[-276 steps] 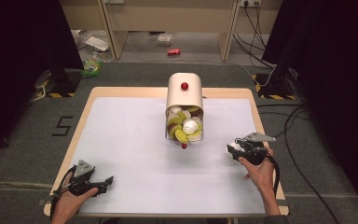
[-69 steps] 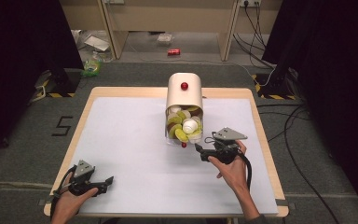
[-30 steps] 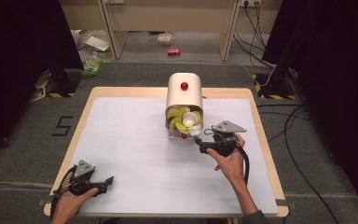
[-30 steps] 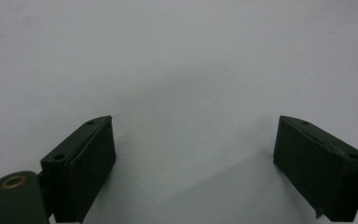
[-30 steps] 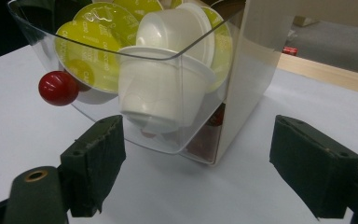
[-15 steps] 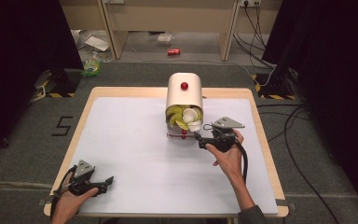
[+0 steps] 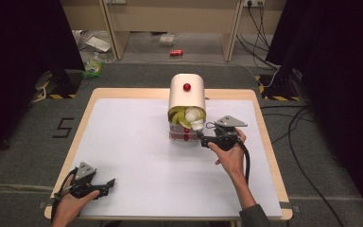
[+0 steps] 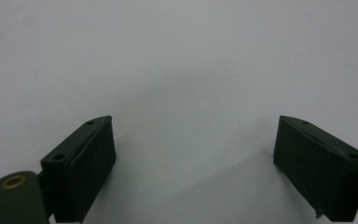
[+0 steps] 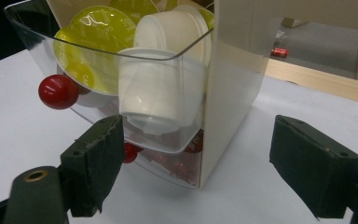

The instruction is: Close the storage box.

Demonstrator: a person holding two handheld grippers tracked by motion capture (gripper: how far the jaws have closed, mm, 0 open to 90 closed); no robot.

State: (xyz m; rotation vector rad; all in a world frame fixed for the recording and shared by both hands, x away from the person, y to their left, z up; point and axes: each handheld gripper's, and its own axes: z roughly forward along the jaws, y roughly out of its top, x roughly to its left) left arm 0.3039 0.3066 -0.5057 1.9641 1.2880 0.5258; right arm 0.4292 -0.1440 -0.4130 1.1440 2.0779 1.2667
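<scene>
The cream dispenser [image 7: 187, 97] stands at the table's [image 7: 123, 142] far middle, its clear drawer [image 9: 121, 70] pulled out and full of yellow and white pods [image 9: 161, 88]. The right gripper [image 7: 202, 140], jaws spread wide, sits just beside the drawer's front corner. The left gripper [image 7: 109, 182], also released, rests well apart from the dispenser at the near left edge.

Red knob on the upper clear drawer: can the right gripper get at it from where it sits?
Probably yes. The right gripper, jaws open, sits low at the dispenser's front corner; the red knob juts from the clear drawer, up and to one side, nothing between. It needs a sideways shift first.
</scene>
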